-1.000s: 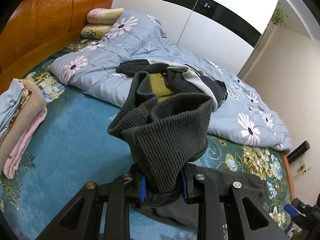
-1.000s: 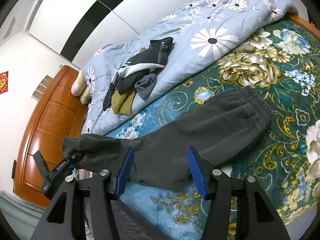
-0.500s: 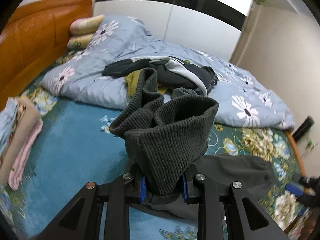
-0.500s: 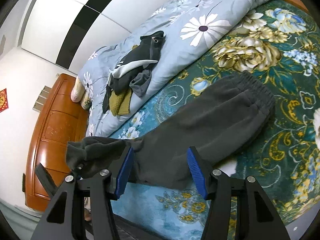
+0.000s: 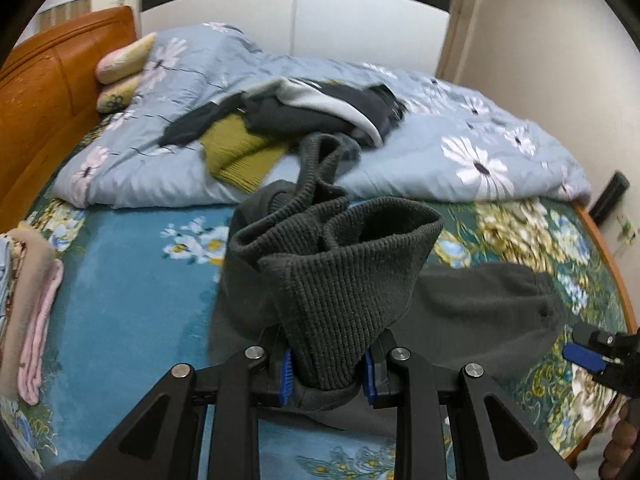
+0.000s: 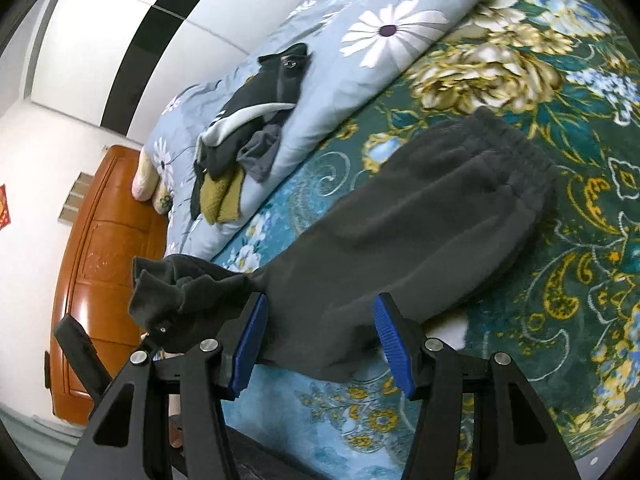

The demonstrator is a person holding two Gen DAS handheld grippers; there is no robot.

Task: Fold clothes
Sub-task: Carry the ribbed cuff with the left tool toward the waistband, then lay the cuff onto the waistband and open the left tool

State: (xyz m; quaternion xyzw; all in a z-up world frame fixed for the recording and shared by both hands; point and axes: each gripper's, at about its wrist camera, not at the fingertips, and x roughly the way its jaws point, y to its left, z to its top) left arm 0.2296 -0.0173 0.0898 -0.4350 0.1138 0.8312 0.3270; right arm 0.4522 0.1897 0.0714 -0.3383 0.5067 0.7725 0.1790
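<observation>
Clamped between its blue pads, the left gripper (image 5: 327,372) pinches the ribbed cuffs (image 5: 340,276) of a pair of dark grey trousers (image 6: 404,232), and the bunched knit stands up in front of the camera. From there the trousers run away to the right and lie flat on the floral bedspread (image 5: 120,300), with the elastic waistband (image 6: 516,148) at the far right end. The right gripper (image 6: 320,338) hangs over the near edge of the trousers with its jaws spread apart and nothing pressed between the pads; the grey cloth lies below and beyond them. In the right wrist view the left gripper shows at the left, with the cuffs gathered in it. In the left wrist view the right gripper shows at the right edge, with part of a hand (image 5: 618,452) below it.

Beyond the trousers, a light blue quilt (image 5: 440,160) with white daisies lies across the far side of the bed. On it sits a loose heap of clothes (image 5: 304,116): dark pieces, one with a white band, and a mustard-yellow knit. Two pillows (image 5: 124,68) lean against the orange wooden headboard (image 5: 44,96) at the far left. A stack of folded clothes (image 5: 28,304) in pink and beige sits at the left edge. A white wardrobe (image 5: 360,20) with a black band stands behind the bed.
</observation>
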